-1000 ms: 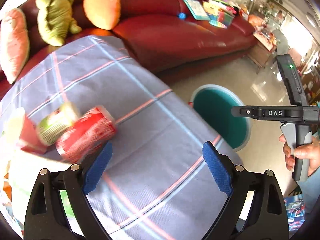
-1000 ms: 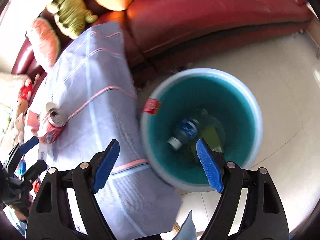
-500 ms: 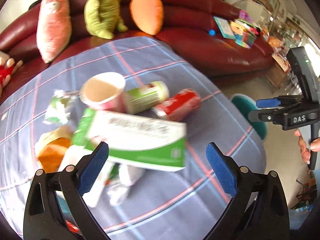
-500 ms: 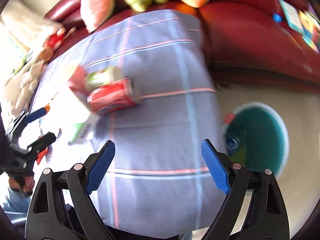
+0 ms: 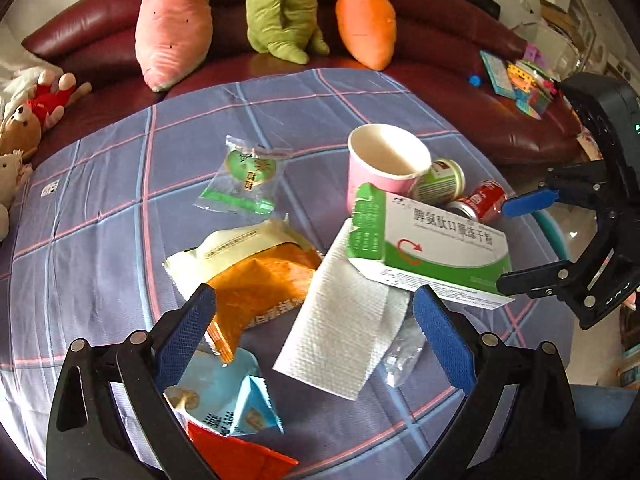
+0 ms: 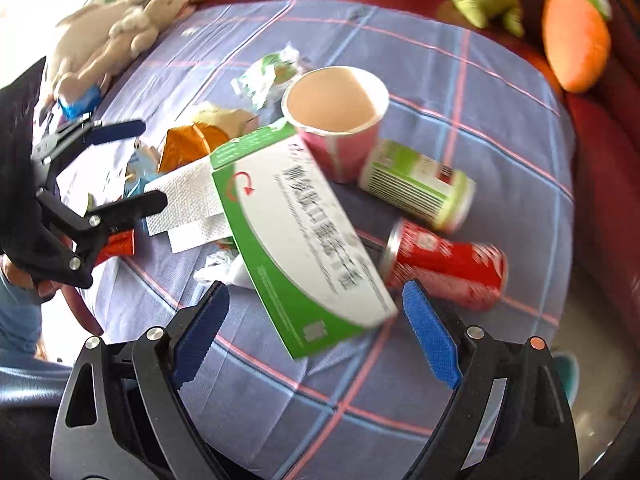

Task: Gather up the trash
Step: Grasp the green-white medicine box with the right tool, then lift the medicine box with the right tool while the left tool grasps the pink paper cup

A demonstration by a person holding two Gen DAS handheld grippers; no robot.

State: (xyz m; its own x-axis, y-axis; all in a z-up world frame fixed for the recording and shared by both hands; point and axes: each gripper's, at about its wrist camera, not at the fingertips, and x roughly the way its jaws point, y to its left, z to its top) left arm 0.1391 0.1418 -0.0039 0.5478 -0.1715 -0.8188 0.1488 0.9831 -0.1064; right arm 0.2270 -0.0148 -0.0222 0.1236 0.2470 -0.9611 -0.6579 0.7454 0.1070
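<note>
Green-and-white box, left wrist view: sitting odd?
Yes. The green-and-white box lies tilted, propped against the pink paper cup, one end overlapping the paper towel, its end flap open. Beside it the green can and red can lie toppled.

My tools' pads [image 5: 444, 344] blue; bench cloth [image 5: 100, 208] lilac plaid, pink lines; box [image 5: 436, 256] green-white; cup [image 5: 384, 168] pink; can [image 6: 444, 268] red.

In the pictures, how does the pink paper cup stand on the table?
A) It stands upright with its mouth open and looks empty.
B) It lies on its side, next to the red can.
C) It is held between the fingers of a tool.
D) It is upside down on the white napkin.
A: the pink paper cup stands upright on the checked cloth, its open mouth showing nothing inside, and no tool touches it.
</note>
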